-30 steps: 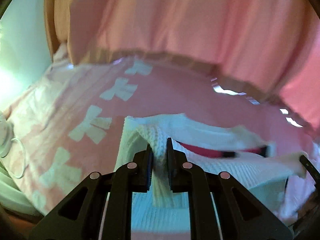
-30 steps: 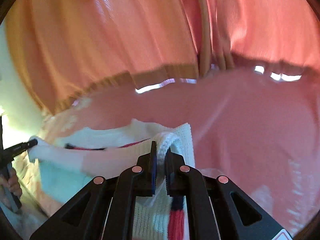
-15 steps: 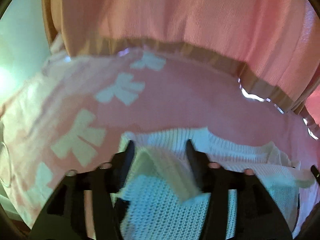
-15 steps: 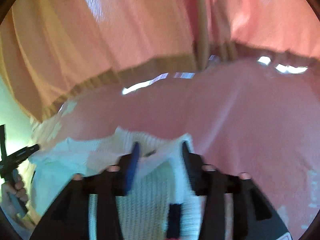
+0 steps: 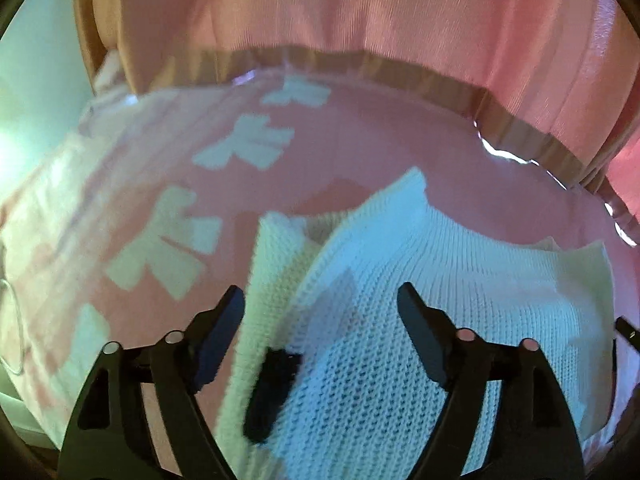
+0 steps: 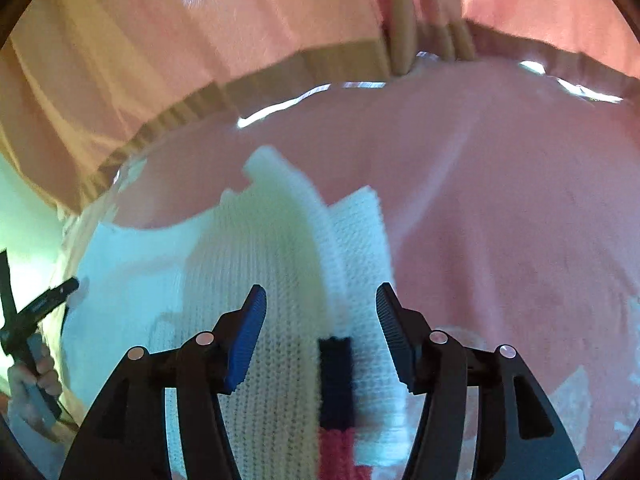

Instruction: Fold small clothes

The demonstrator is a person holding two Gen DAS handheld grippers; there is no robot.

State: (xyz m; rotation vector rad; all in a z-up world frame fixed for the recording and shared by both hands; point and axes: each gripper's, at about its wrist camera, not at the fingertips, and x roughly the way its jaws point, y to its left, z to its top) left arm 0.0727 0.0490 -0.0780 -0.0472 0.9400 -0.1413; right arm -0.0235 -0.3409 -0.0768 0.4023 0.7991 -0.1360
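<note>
white knit sweater (image 5: 420, 300) lies folded on pink bedspread (image 5: 340, 152), long axis left–right | left gripper (image 5: 320, 304) fingers wide, empty, over its left end | right gripper (image 6: 320, 300) fingers wide, empty, over its right end | folded edge faces far side, toward curtain (image 6: 200, 20) | both grippers equally near

No legible text, label, brand, number or sign in either wrist view. Pale shapes on the pink patterned cloth (image 5: 168, 248) are a printed motif, not characters. The white knitted garment (image 5: 400, 320) carries only dark and red blocks of colour, no lettering. A white corner at the lower right edge of the right wrist view is too cropped to read.
</note>
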